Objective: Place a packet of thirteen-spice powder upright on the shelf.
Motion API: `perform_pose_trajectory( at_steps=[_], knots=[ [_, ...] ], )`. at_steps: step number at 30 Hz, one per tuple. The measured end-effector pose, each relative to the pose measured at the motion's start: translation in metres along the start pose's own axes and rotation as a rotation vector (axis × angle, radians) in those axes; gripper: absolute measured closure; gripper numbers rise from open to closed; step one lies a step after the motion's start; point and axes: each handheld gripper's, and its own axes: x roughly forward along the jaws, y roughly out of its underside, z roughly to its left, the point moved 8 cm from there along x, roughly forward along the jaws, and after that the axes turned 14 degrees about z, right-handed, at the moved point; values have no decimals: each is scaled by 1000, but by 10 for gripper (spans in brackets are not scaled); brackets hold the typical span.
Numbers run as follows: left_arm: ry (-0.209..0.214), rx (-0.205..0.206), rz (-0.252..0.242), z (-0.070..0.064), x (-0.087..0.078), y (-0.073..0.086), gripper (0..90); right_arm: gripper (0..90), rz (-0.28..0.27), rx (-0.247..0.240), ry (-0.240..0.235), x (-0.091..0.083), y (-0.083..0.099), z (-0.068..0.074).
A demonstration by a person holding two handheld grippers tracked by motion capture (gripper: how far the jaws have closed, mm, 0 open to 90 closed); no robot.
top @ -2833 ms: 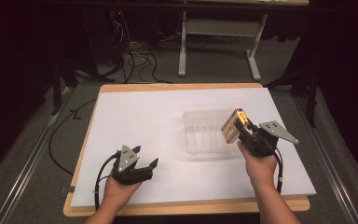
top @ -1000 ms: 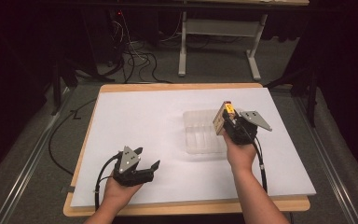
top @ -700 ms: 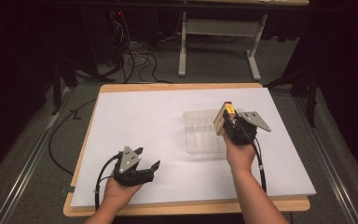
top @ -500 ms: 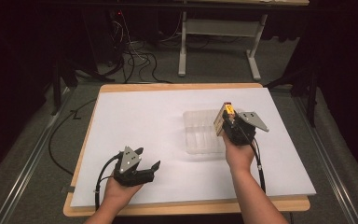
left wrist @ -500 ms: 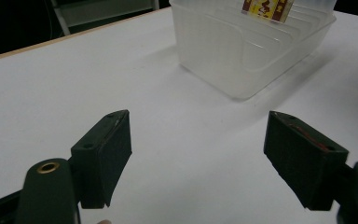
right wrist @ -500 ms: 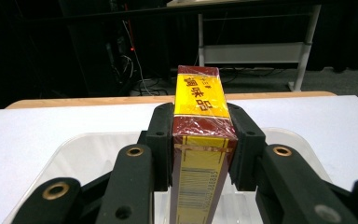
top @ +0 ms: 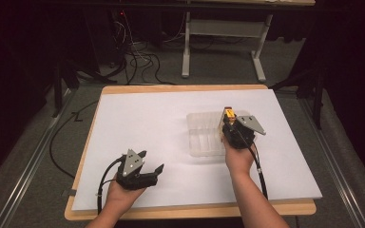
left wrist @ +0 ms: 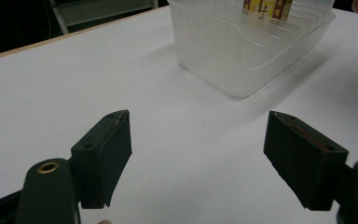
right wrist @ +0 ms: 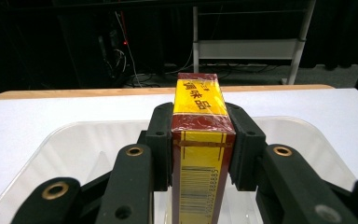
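Yellow box [right wrist: 199,154] in right hand-held gripper [top: 230,124] has lowered toward tray [top: 200,137].

My left hand [top: 123,192] rests low at the near left, forearm coming in from the bottom edge. Its left gripper [top: 148,167] points forward and to the right, the 2 jaws spread wide with nothing between them. My right arm reaches farther forward, wrist straight, right hand [top: 238,154] wrapped around the handle. The right gripper [right wrist: 200,149] has its 2 jaws pressed in tight, grey plate on top tipped rightward.
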Motion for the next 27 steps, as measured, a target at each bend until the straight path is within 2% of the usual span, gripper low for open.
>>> perform_pose_trajectory(
  at_steps=[5,11,23,25,27],
  knots=[
    [9,6,5,-1,1,1,239,668,14,-6,6,6,4,2],
    [11,11,4,-2,0,0,239,653,28,-2,-7,11,9,2],
    [9,10,7,-2,1,1,239,607,46,-20,-45,10,15,1],
    [7,9,6,-1,1,1,239,579,50,-26,-51,9,15,2],
    [9,8,9,-1,1,1,239,502,51,-50,-83,7,16,3]
  ],
)
